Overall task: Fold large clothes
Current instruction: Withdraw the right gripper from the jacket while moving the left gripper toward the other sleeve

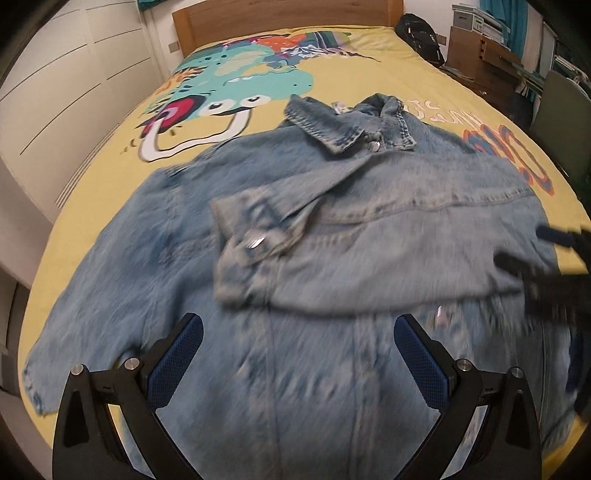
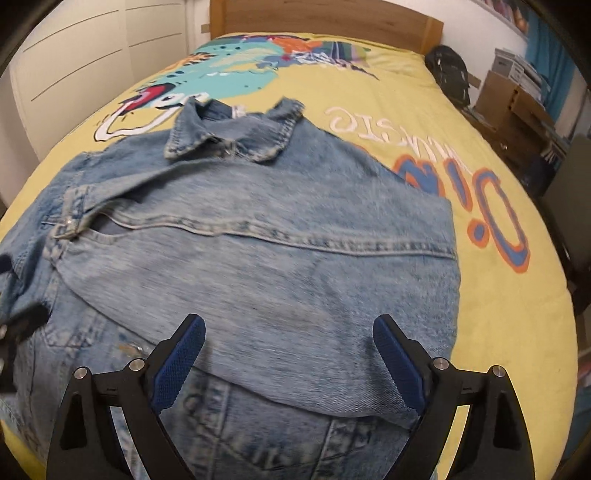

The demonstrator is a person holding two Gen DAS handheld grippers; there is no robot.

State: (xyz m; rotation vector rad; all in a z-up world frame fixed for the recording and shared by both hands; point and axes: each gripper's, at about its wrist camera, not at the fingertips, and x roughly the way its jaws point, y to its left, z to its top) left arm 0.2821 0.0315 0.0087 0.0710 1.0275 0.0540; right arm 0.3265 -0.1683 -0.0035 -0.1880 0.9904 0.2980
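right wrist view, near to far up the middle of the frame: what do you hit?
Open right gripper with blue pads → light-blue denim jacket with a sleeve folded across it → its collar → yellow cartoon-print bedspread → wooden headboard.

I find readable text only on the yellow printed bed cover [image 2: 480, 155]. In the right wrist view, white hand-drawn capitals [image 2: 364, 123] stand on it beside the light blue denim jacket [image 2: 258, 258], upside down to my camera; the part that shows appears to read "MUSIC", and I cannot confirm the rest. Nearer my side of them, large blue letters with orange outlines [image 2: 476, 206] run along the cover; the jacket hides part of them, and I cannot read the word. In the left wrist view the same lettering [image 1: 517, 155] is blurred and illegible.
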